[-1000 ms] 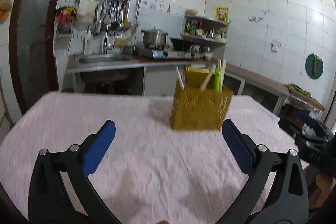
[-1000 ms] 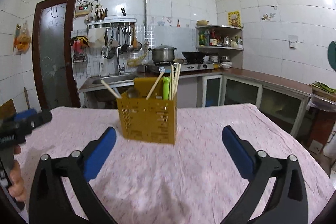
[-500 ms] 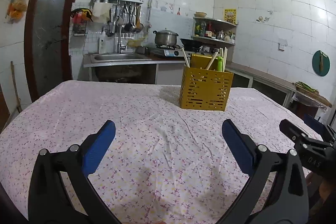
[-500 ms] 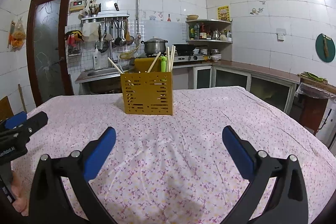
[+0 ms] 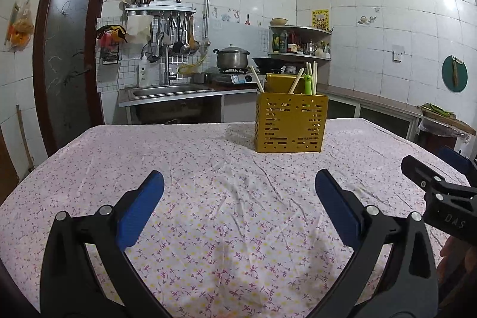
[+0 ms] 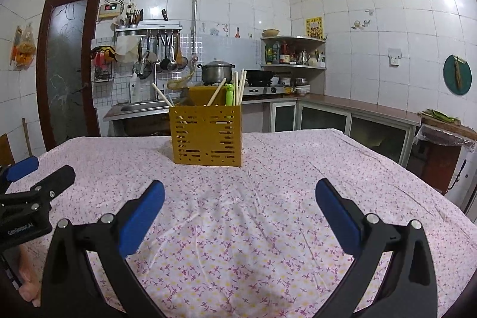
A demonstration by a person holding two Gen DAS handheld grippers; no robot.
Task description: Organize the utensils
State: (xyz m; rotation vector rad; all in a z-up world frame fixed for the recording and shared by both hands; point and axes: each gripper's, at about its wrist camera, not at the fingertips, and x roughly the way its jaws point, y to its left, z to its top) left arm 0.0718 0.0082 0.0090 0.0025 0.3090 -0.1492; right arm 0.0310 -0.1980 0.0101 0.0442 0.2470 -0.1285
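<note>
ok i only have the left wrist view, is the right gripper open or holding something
Observer: Open. In its own view the right gripper shows both blue pads spread wide, only tablecloth between them.
Operator: anything lying near the table's right edge, that gripper blocks it for me
Observer: Nothing shows there; the cloth is bare from the yellow utensil holder to that edge.
Operator: where's the holder for that gripper
Observer: Upright, ahead and slightly left of centre, apart from the fingertips.
</note>
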